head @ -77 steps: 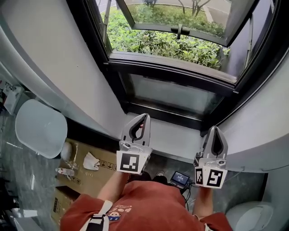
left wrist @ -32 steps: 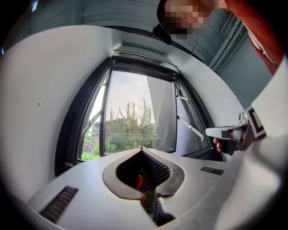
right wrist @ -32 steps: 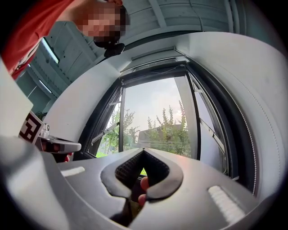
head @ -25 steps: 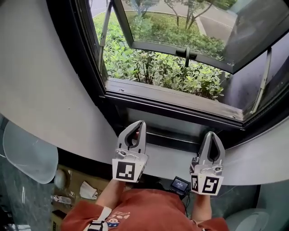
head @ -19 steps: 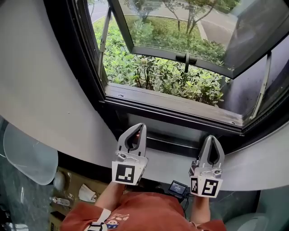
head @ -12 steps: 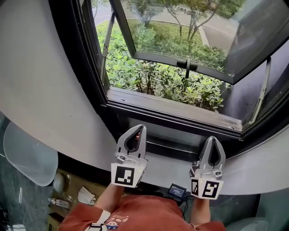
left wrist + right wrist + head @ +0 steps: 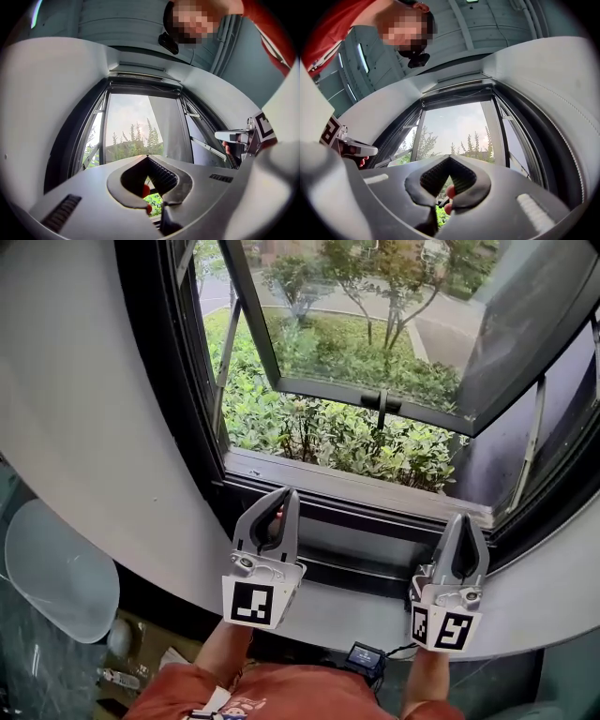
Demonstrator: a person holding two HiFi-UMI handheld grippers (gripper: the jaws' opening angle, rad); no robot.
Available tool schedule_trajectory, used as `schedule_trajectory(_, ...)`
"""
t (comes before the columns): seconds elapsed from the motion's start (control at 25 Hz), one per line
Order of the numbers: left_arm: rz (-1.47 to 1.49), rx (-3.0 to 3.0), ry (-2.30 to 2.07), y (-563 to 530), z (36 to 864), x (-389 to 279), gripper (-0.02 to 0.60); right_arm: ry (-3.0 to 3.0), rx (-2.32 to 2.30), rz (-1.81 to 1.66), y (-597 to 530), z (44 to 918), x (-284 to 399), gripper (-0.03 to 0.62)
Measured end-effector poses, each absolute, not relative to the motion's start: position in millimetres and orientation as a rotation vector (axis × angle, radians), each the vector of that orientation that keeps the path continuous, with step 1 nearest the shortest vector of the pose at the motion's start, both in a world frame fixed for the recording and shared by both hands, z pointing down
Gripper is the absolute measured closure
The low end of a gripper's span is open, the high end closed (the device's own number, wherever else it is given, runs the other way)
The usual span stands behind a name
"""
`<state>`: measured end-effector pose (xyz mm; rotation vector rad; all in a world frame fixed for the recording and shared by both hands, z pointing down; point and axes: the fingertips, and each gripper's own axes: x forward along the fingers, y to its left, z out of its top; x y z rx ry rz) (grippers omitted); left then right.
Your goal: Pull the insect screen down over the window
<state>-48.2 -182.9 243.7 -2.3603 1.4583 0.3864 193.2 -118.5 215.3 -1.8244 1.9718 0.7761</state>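
Insect screen is not drawn over the opening of the window frame (image 7: 173,381). The shrubs (image 7: 328,432) show clear through it in the head view, and I judge the mesh sits rolled in the rail along the top of the frame (image 7: 143,76), which both gripper views look up at. The glass sash (image 7: 375,324) is swung outward, with its handle (image 7: 382,401) at the lower edge. The left claw (image 7: 284,493) and right claw (image 7: 466,518) are both closed with nothing between the jaws. They are held low, just in front of the sill (image 7: 356,486) and well apart from that top rail. The step in hand looks like the reach upward. To do it well, both claws should rise together to the rail and open only once near its pull bar. They should take it at two points evenly spaced from the middle, so the mesh runs straight down the side tracks. A lopsided pull could jam it. Whether a tab or cord hangs there I cannot tell.
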Motion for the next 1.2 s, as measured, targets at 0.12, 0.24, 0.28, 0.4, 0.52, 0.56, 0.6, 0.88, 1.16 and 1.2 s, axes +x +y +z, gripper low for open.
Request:
schedule_trajectory(0.12, 0.426, -2.323, 1.445, -186.6, 224.0, -50.2, 0.577, 1.943, -1.807, 0.835, -118.5, 196.1, 195.4, 0.585)
schedule_trajectory(0.24, 0.461, -2.276, 1.424, -187.4, 201.6, -51.8, 0.577, 1.924, -1.788, 0.901, -118.0, 175.8, 195.1, 0.585)
schedule_trajectory(0.28, 0.471, -2.259, 1.415, -187.1, 193.5, -52.3, 0.577, 1.915, -1.782, 0.926, -117.3, 168.3, 194.9, 0.585)
schedule_trajectory(0.4, 0.495, -2.202, 1.394, -187.8, 168.1, -55.2, 0.577, 1.879, -1.762, 1.008, -115.1, 142.3, 195.1, 0.585)
schedule_trajectory(0.52, 0.517, -2.149, 1.385, -189.9, 144.7, -60.9, 0.577, 1.838, -1.729, 1.083, -110.9, 113.8, 194.0, 0.585)
schedule_trajectory(0.56, 0.524, -2.135, 1.382, -190.4, 137.5, -63.1, 0.577, 1.827, -1.718, 1.104, -109.2, 105.0, 192.8, 0.585)
schedule_trajectory(0.6, 0.530, -2.121, 1.376, -190.6, 130.3, -64.9, 0.577, 1.817, -1.707, 1.124, -107.8, 96.9, 191.4, 0.585)
schedule_trajectory(0.88, 0.582, -1.998, 1.318, -188.8, 72.5, -68.3, 0.577, 1.768, -1.646, 1.295, -106.1, 45.2, 177.9, 0.585)
schedule_trajectory(1.16, 0.570, -1.897, 1.254, -180.9, 24.8, -57.6, 0.577, 1.704, -1.613, 1.360, -97.2, -6.6, 180.7, 0.585)
schedule_trajectory(1.2, 0.560, -1.884, 1.247, -181.6, 18.3, -56.4, 0.577, 1.691, -1.611, 1.380, -96.0, -14.0, 181.1, 0.585)
